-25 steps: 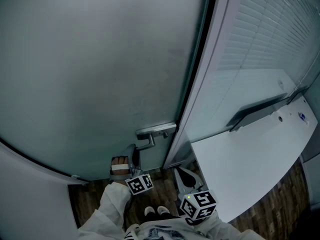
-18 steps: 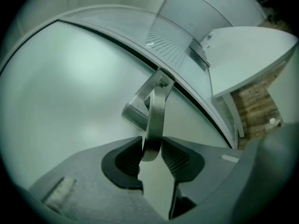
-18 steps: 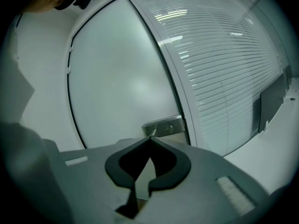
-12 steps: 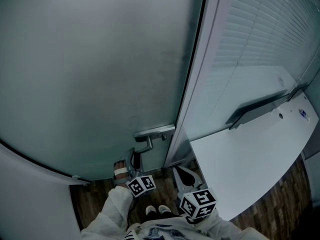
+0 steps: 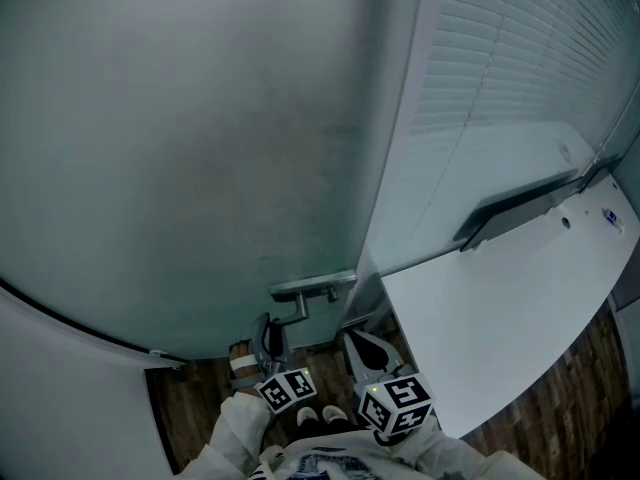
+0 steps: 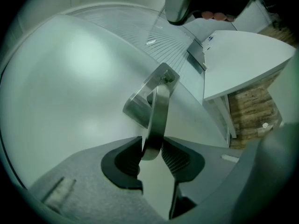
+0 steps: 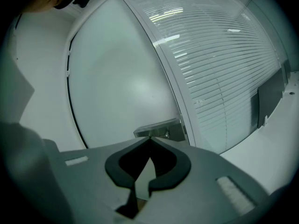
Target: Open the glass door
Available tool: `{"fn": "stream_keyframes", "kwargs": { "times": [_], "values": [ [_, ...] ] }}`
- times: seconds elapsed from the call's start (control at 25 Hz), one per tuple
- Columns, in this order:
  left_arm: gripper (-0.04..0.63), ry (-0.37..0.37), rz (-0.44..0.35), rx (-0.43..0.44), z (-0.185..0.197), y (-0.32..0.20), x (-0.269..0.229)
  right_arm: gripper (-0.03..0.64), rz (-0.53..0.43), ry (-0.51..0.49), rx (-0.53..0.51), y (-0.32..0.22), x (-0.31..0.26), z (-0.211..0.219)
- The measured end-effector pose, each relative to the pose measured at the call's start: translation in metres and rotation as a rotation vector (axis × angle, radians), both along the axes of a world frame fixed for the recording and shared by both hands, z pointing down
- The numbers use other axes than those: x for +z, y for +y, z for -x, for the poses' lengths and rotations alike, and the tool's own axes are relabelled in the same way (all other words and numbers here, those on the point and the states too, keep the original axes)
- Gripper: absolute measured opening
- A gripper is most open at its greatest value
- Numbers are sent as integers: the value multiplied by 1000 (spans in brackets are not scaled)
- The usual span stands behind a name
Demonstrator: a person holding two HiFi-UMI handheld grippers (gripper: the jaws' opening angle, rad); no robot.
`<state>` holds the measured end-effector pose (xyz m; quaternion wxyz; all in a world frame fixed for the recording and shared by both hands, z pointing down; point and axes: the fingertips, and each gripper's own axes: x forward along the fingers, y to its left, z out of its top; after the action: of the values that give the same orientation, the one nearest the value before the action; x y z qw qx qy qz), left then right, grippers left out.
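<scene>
Wood floor [image 5: 190, 413] under a big frosted glass door [image 5: 200, 148] in the head view, with the handle [image 5: 312, 288] low on its right edge. In the left gripper view the left gripper [image 6: 152, 154] is clamped on that handle. The right gripper view has the right gripper [image 7: 149, 141] pinched closed on nothing.

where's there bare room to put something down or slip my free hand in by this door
The white tabletop is bare from its near edge up to the dark bar under the blinds. Crowded at the handle: the left gripper is clamped on it, the shut right gripper close beside.
</scene>
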<state>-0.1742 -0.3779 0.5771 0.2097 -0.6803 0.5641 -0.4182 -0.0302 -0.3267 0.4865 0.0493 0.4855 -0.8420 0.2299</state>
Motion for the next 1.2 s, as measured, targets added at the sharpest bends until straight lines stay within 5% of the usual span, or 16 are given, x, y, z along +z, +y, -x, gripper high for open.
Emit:
{"fn": "stream_keyframes", "kwargs": {
  "times": [0.6, 0.84, 1.2],
  "values": [
    [135, 19, 54, -52, -3, 58, 1, 5, 39, -26, -42, 11, 16, -4],
    [155, -153, 11, -46, 0, 66, -22, 5, 41, -40, -64, 17, 16, -9],
    [163, -252, 23, -65, 2, 69, -36, 5, 46, -57, -120, 30, 8, -19]
  ]
}}
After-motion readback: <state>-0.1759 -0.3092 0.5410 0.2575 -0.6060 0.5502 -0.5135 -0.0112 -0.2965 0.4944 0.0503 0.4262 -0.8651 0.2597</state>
